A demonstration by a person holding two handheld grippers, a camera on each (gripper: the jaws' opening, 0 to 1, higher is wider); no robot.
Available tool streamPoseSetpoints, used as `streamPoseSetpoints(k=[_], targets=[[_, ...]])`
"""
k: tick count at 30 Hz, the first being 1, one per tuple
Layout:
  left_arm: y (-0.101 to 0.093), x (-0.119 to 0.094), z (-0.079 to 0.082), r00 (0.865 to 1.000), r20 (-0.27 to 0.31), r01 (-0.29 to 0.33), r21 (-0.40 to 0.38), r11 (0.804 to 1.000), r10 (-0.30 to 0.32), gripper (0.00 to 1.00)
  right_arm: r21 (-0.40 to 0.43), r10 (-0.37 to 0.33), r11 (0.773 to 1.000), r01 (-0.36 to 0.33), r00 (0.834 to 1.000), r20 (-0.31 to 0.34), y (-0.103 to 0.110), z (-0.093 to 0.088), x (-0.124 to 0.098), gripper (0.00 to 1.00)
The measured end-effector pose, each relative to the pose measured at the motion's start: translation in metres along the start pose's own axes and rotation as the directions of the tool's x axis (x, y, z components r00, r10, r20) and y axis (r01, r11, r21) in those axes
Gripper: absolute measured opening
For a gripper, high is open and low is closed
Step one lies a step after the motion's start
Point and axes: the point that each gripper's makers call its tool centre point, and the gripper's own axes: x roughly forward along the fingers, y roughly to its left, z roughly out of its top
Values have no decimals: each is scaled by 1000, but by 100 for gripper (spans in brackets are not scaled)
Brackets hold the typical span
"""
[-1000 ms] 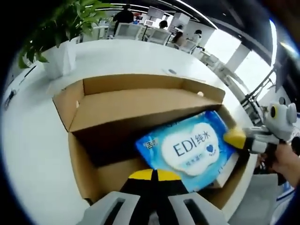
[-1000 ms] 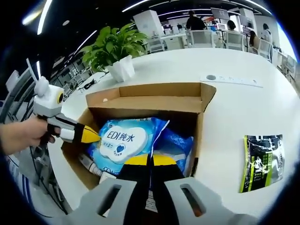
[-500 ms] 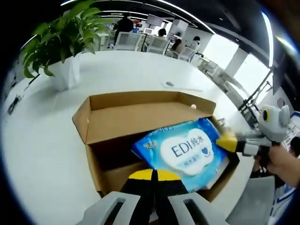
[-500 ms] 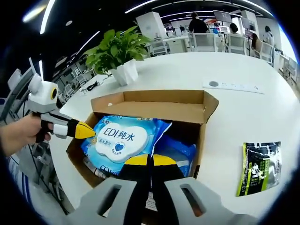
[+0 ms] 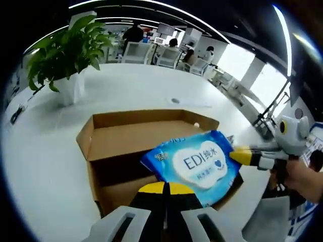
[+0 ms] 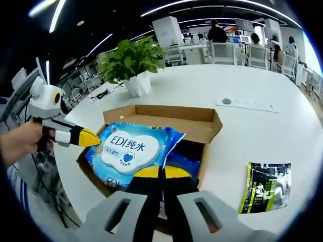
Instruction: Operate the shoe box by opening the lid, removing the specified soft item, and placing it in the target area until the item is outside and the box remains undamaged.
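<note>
A blue wipes pack [image 5: 199, 164] [image 6: 132, 148] with a white label is held above the open cardboard shoe box [image 5: 126, 138] [image 6: 174, 116]. My left gripper [image 5: 164, 188] is shut on the pack's near edge, and in the right gripper view its yellow tip [image 6: 87, 137] meets the pack's left edge. My right gripper [image 6: 161, 172] is shut on the pack's near edge too, reaching in from the right [image 5: 241, 157] in the left gripper view. A second blue pack [image 6: 185, 159] lies inside the box.
The box rests on a white table [image 5: 45, 166] [image 6: 252, 131]. A potted plant [image 5: 65, 60] [image 6: 132, 63] stands beyond the box. A green-and-black pouch [image 6: 265, 186] lies on the table right of the box. A socket strip [image 6: 247, 104] sits farther back.
The wipes pack has come up out of the box, held by both grippers. Both cameras have pulled up and back, so the box looks smaller and lower.
</note>
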Motion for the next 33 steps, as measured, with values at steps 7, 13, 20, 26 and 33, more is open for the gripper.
streamPoseSetpoints(k=[7,13,20,26,33], targets=[[-22,2,5,1000,11,5,12,1000,-5,0,-6,-4,1000,4,1000,9,-13,-1,-17,0],[-45,9,10,1000,19,16,15,1000,-16,0,-8,-16,1000,16,1000,18,-32,-1,-37,0],[-74,22,16,999,19,31,33,999,-32,0,-2,-35,999,35,999,26,-60,-3,-55,0],[-101,35,17,999,10,47,49,998,-47,0,13,-53,999,52,998,29,-82,-10,-73,0],[-137,54,24,997,9,71,68,995,-72,0,27,-79,997,78,996,35,-116,-15,-97,0]])
